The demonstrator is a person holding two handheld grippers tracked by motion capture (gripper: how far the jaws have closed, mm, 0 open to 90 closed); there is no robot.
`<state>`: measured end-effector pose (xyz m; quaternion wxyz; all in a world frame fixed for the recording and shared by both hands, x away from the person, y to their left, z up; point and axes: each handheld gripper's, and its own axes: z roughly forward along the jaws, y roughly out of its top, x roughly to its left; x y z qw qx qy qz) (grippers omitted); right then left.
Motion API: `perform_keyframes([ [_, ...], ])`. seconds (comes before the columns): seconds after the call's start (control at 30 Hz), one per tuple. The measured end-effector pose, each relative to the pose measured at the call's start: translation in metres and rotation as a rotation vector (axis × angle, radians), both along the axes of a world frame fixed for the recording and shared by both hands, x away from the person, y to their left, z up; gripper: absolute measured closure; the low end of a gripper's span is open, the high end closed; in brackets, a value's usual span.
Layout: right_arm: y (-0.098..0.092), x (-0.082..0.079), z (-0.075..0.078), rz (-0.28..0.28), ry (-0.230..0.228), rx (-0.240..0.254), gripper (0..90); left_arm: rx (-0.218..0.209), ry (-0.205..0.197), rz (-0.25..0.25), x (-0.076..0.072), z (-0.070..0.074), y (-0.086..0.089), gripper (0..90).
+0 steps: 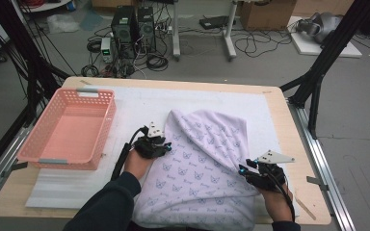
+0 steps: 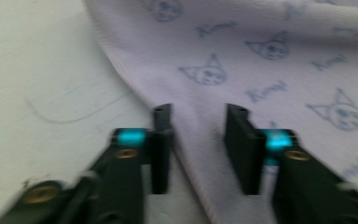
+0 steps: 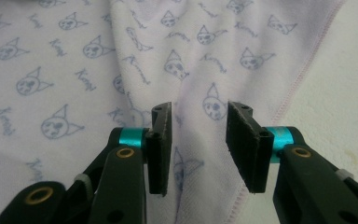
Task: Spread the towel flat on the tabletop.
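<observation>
A pale lilac cloth (image 1: 202,159) printed with small blue cat faces lies rumpled on the white mat, reaching down to the table's front edge. My left gripper (image 1: 166,147) rests at the cloth's left border. In the left gripper view its jaws (image 2: 198,126) stand apart, with the hemmed edge of the cloth (image 2: 261,60) running between and under them, and the pads are not pressing on it. My right gripper (image 1: 245,168) sits at the cloth's right side. Its jaws (image 3: 199,126) are apart just above the cloth (image 3: 74,70), with the hem to their right.
A pink plastic basket (image 1: 107,120) stands on the left of the table, with nothing in it. A white foam mat (image 1: 139,103) covers most of the wooden tabletop (image 1: 289,144). Bare mat lies behind the cloth and in front of the basket.
</observation>
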<state>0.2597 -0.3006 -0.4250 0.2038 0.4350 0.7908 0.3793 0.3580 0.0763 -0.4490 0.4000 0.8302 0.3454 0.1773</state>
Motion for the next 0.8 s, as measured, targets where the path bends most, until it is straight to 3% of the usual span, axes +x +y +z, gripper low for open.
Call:
perform_keyframes([
  [0.03,0.000,0.000,0.000,0.000,0.000,0.001,60.3,0.016,-0.007,0.000,-0.003,0.001,-0.001,84.3],
  [0.13,0.000,-0.001,0.000,-0.002,-0.001,0.000,60.3,-0.017,0.044,-0.004,-0.012,0.002,0.007,85.7],
  [0.23,0.001,-0.001,0.000,0.001,-0.003,0.003,60.2,-0.022,0.058,-0.039,-0.031,0.003,0.021,85.9],
  [0.33,0.007,0.003,0.001,0.018,-0.009,0.007,58.1,-0.066,0.074,-0.063,-0.050,0.002,0.036,85.8],
  [0.5,0.039,0.020,0.000,0.078,0.007,0.001,50.9,-0.094,0.083,-0.073,-0.067,0.006,0.053,85.6],
  [0.67,0.077,0.049,-0.008,0.129,0.047,-0.088,49.5,-0.109,0.098,-0.098,-0.079,0.008,0.059,85.7],
  [0.73,0.084,0.055,-0.015,0.142,0.088,-0.116,54.6,-0.115,0.111,-0.112,-0.082,0.007,0.059,85.6],
  [0.8,0.082,0.054,-0.015,0.168,0.092,-0.088,75.8,-0.122,0.120,-0.120,-0.083,0.007,0.059,85.6],
])
